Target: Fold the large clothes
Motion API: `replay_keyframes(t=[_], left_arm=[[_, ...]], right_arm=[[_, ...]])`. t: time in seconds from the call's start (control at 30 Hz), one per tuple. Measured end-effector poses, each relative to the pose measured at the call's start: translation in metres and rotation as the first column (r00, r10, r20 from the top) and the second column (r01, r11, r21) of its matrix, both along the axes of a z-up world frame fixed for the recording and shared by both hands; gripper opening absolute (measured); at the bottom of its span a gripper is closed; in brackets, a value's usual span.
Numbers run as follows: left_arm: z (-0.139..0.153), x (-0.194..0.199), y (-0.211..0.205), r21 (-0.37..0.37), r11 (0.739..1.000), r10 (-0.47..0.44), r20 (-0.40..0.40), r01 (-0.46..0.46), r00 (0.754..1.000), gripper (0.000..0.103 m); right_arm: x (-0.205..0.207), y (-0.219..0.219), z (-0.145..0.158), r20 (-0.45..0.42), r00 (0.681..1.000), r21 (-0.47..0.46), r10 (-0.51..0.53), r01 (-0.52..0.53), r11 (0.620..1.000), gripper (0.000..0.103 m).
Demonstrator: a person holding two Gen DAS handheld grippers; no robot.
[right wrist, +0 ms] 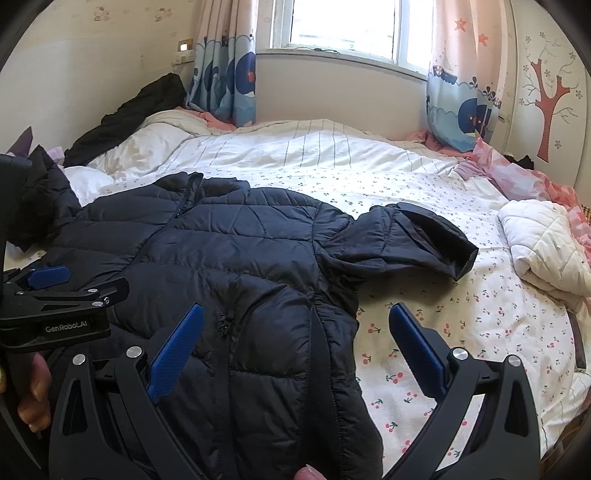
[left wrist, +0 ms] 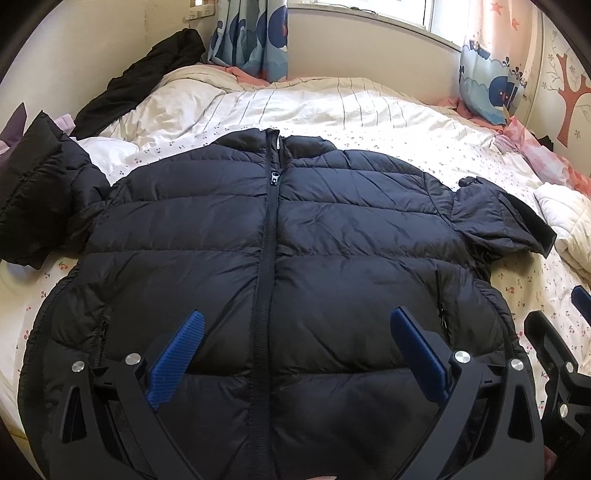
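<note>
Black puffer jacket spread front-up on the bed, zipper closed, collar toward the window. Left tool hangs above the lower front of the jacket, jaws wide apart and gripping nothing. Right tool spans the jacket's right side edge, jaws likewise wide; right sleeve lies bent outward on the cherry-print sheet

black quilted jacket, cherry-print white sheet, blue pads
</note>
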State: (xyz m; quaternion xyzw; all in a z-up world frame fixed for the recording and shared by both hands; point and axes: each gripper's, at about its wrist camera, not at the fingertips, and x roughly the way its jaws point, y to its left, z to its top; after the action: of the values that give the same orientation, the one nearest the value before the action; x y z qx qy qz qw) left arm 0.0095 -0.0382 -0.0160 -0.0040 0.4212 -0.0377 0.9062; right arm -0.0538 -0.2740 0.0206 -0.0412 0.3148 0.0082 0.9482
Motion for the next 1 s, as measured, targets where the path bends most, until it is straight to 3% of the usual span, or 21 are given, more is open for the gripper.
replay_keyframes(t=[0.63,1.0], left_arm=[[-0.004,0.002,-0.007,0.006,1.000,-0.006,-0.004,0.006,1.000,0.097],[0.002,-0.002,-0.012,0.046,0.999,0.009,0.044,-0.011,0.999,0.097]], right_arm=[[0.002,-0.011,-0.004,-0.001,1.000,0.008,-0.011,0.011,1.000,0.097],[0.003,-0.011,-0.006,-0.006,1.000,0.010,-0.010,0.010,1.000,0.097]])
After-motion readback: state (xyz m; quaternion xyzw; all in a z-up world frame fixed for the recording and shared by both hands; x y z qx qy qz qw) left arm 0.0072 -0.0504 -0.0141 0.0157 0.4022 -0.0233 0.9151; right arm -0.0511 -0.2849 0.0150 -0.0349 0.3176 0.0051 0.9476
